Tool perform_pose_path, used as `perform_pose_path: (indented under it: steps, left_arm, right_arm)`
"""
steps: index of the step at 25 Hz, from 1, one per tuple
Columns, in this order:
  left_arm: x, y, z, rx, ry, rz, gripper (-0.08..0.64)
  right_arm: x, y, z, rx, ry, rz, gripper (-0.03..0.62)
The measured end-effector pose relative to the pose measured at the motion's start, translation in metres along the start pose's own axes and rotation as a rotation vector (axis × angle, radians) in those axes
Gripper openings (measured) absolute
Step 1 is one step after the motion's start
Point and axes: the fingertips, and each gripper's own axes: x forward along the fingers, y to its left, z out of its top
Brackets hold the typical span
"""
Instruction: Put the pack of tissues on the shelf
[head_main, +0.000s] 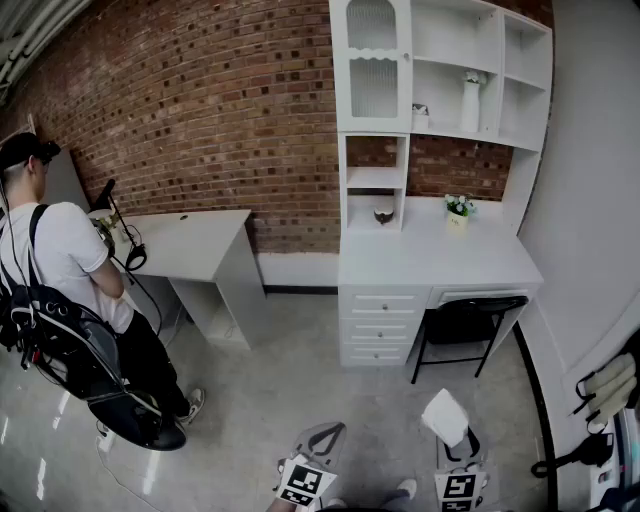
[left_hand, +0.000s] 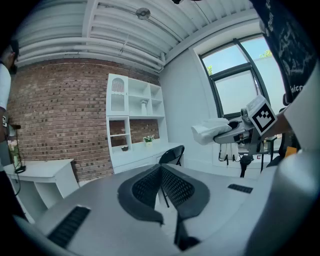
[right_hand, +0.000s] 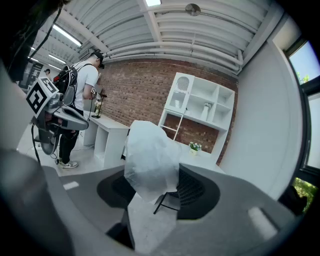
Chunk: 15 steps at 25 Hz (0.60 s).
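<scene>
Well, at the head view's left edge a person (head_main: 60, 260) stands by a white desk (head_main: 190, 240). Bottom centre, my left gripper (left_hand: 161, 169) – jaws pressed together, empty. Lower right, my right gripper (right_hand: 155, 180) pinches the pack of tissues (head_main: 445, 415) – apparently soft-wrapped – well below the shelf (head_main: 440, 95) at upper right.

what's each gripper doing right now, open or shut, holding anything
Left gripper: shut, nothing between its jaws.
Right gripper: shut on the pack of tissues.
</scene>
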Motion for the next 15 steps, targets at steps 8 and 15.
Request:
perform_pose_path:
  steps: [8, 15]
  left_arm:
    - [-0.007, 0.011, 0.007, 0.001, -0.005, 0.0, 0.011]
    - [0.006, 0.023, 0.001, -0.001, 0.01, 0.032, 0.011]
  right_arm:
    - [0.003, 0.017, 0.012, 0.009, -0.01, 0.032, 0.221]
    - [0.031, 0.017, 0.014, 0.035, -0.032, 0.072, 0.227]
